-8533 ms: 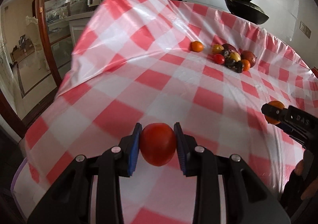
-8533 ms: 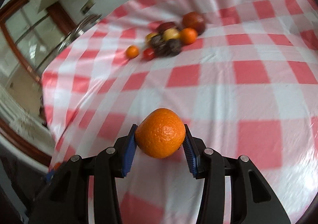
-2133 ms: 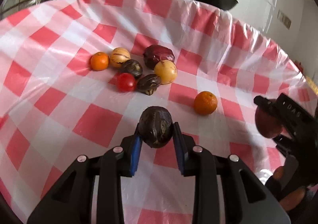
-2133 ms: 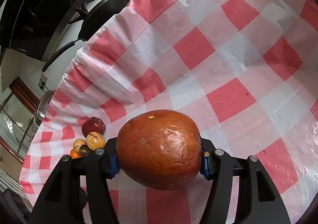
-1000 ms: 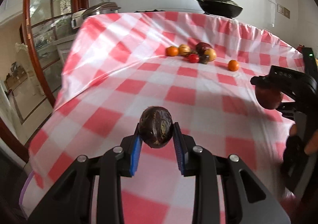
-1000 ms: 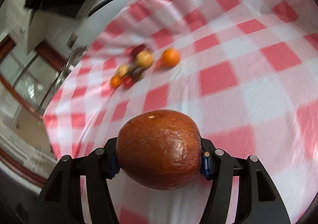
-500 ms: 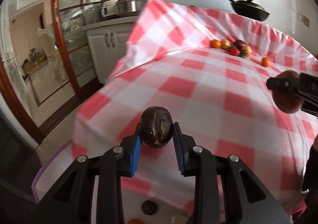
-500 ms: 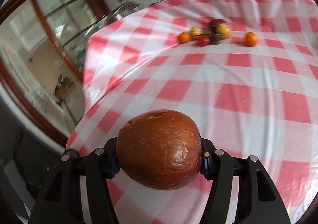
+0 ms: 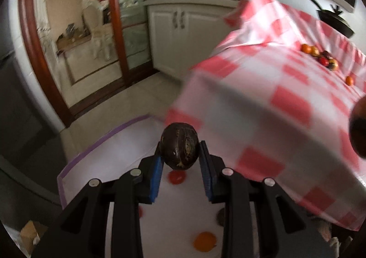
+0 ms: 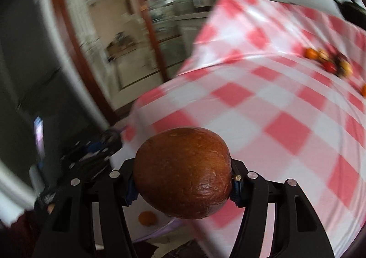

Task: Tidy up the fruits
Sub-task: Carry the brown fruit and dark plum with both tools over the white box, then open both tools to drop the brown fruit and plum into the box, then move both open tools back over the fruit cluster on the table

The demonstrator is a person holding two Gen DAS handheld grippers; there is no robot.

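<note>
Up close, a dark, wrinkled round fruit (image 9: 179,146) sits pinched between the left claw (image 9: 180,162) pads, above a white tray (image 9: 96,157) holding a tomato (image 9: 176,176) and an orange (image 9: 204,240). Rightward, the right claw (image 10: 183,186) grips a large glossy reddish-brown fruit (image 10: 183,173) beside the checked worktop (image 10: 263,107), where more fruit (image 10: 329,61) lies far off.

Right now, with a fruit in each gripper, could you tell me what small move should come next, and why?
Probably lower the left gripper toward the white bin and release there: its dark fruit already hangs over the bin, where an orange and a tomato lie.
</note>
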